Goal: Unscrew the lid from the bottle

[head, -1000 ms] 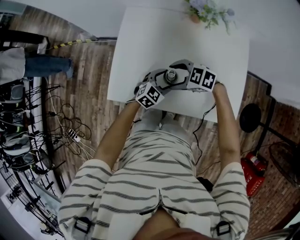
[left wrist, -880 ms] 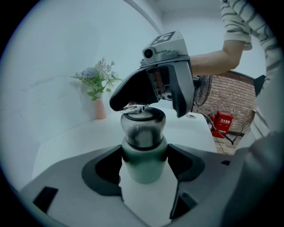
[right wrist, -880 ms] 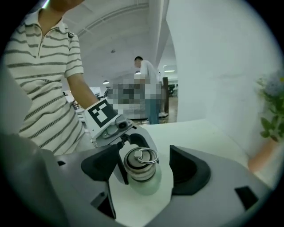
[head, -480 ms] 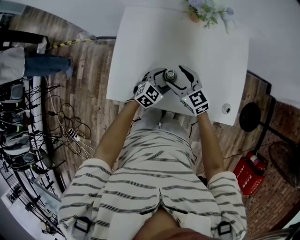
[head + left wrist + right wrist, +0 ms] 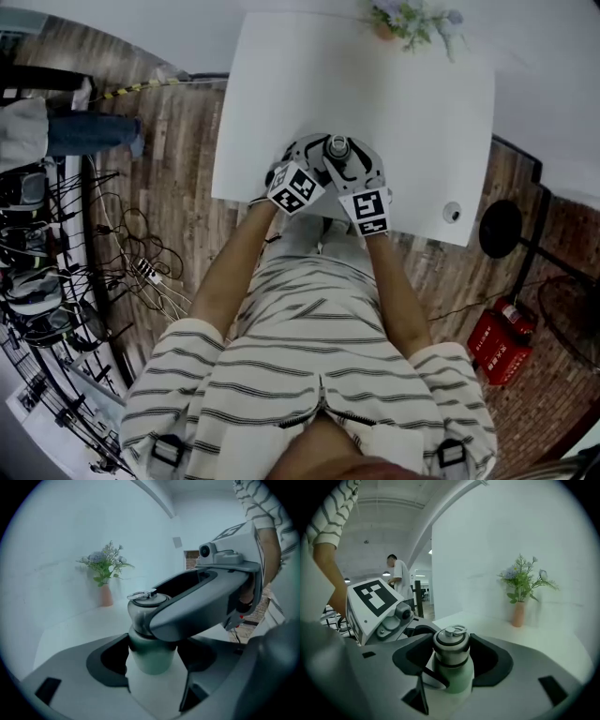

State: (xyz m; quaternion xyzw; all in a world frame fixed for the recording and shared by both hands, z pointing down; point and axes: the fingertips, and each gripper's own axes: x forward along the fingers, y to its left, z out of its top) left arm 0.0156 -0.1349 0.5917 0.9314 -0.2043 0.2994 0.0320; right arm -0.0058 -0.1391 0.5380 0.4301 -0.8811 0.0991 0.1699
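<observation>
Wooden flooring (image 5: 178, 141) is seen under a white table (image 5: 281, 75); at the table's near edge a bottle (image 5: 457, 679) is stood upright, with both grippers gathered round it. Lower down, the bottle's pale green body is clamped by the left gripper (image 5: 152, 660), whose dark pads are pressed against it on either side. Above, the metal lid (image 5: 451, 646) is enclosed by the right gripper (image 5: 452, 658); its jaws are being drawn closed, and their pads are already met with the lid's two sides; the lid is seated on the bottle's neck. Farther back, bare tabletop is shown; at the far edge a vase of flowers (image 5: 410, 21) is placed, well apart from the bottle. Beyond the table, in the right gripper view, a standing person (image 5: 399, 581) is seen in the room.
</observation>
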